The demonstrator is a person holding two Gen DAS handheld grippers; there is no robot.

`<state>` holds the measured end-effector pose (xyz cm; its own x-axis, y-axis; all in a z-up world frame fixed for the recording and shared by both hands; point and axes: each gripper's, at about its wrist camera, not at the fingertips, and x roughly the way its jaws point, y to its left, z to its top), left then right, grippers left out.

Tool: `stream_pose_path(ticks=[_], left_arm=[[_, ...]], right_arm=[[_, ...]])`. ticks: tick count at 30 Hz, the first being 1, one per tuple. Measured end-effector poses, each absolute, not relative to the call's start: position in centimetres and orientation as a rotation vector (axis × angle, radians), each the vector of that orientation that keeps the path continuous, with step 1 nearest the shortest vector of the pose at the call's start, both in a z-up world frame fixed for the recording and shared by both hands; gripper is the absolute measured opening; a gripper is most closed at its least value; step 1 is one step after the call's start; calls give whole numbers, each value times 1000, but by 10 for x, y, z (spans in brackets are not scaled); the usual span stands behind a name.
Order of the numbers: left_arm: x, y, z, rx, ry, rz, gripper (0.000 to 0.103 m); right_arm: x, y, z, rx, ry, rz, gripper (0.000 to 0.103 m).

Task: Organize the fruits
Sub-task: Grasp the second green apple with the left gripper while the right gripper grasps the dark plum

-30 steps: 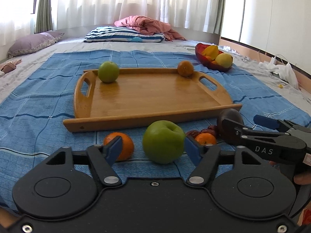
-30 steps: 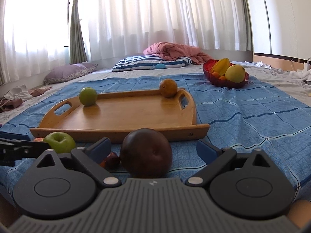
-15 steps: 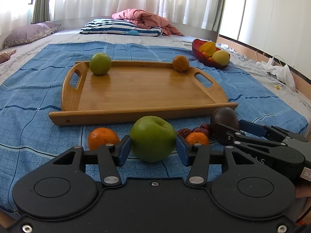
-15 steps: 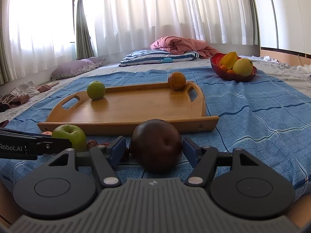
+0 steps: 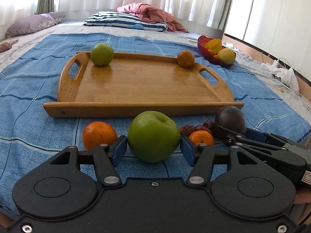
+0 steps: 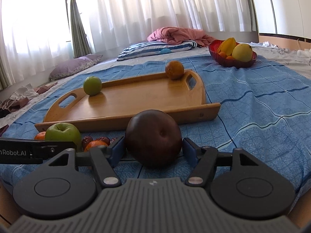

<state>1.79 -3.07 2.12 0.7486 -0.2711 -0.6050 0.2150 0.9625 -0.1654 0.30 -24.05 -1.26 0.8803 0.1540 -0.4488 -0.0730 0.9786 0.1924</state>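
Fruit is gripped on both sides. A large green apple on the blue blanket, just before the near rim of the wooden tray, is bracketed by the left gripper, whose pads are pressed to its flanks. A dark round fruit is clamped likewise at its widest part by the right gripper.

Both are judged firm, smooth and fairly heavy, so slipping is likelier than crushing; a hold across the middle is best kept. Rolling is to be expected once they are set down.

An orange, a smaller orange and some dried red dates lie close beside the apple and could be knocked. The tray rim must be cleared by lifting. Ample bare room is offered on the tray floor, only a small green apple and another orange being lodged in its far corners.
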Motion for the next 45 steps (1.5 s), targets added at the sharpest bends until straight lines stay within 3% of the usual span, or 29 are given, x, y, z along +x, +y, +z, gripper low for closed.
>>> stream_pose_path(ticks=[26, 30, 33, 45], left_arm=[[19, -43, 8, -48, 636, -227, 58], [15, -48, 8, -23, 620, -213, 58], [13, -51, 8, -10, 614, -207, 58], [8, -47, 24, -13, 565, -193, 57]], right_arm=[[6, -230, -21, 104, 473, 115, 74], [5, -231, -20, 107, 471, 116, 72], [4, -232, -19, 115, 468, 112, 65], [0, -232, -13, 126, 457, 90, 63]])
